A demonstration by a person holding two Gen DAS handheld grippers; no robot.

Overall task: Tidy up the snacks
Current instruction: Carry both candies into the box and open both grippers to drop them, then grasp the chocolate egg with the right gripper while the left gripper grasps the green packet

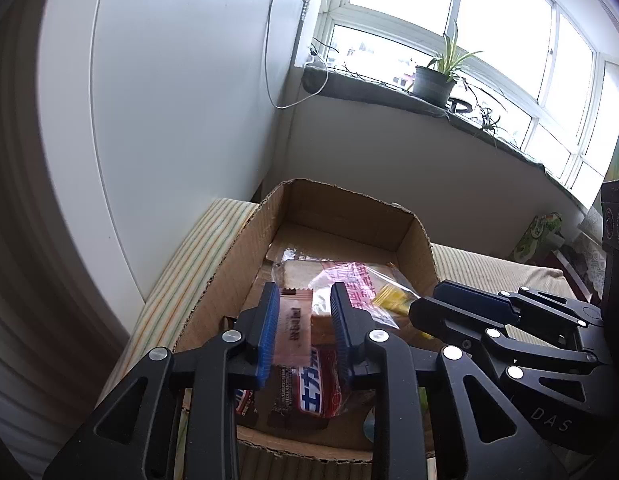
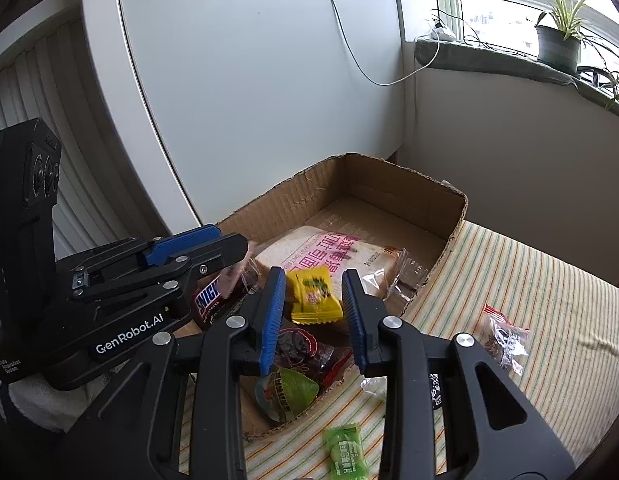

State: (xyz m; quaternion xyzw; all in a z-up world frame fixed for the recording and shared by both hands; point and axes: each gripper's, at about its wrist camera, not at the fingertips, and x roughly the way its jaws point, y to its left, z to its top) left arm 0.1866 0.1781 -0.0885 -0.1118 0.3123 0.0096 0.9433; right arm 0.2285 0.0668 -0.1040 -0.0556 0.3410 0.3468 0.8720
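Both grippers hang over the cardboard box (image 2: pixel 389 184), which sits on the striped cloth (image 2: pixel 529 300) w/ its rim at frame center. Left gripper (image 1: pixel 303 320): jaws spread, w/ a blurred pale pink wrapper (image 1: pixel 295 330) in the gap; the pads do not look closed on it, so judge it as loose or dropping, not held. Right gripper (image 2: pixel 313 312): jaws spread, framing the yellow candy (image 2: pixel 314 294), which rests on the bagged bread (image 2: pixel 329 252) inside the box; no pad contact visible. Already in the box: Snickers bar (image 2: pixel 209 298), dark red packet (image 2: pixel 301 350), green jelly cup (image 2: pixel 287 392) at the torn near edge. Outside the box, on the cloth: green candy (image 2: pixel 345 454) at lower center and a clear red-printed packet (image 2: pixel 503 340) at right of frame, so approx. 2 items remain. Risks: the 2 grippers sit close together, so a sideways move could knock 1 into the other; the jelly cup lies at the torn wall and a nudge could push it out; thin crinkly wrappers may slip from ribbed pads if pinched at 1 corner.
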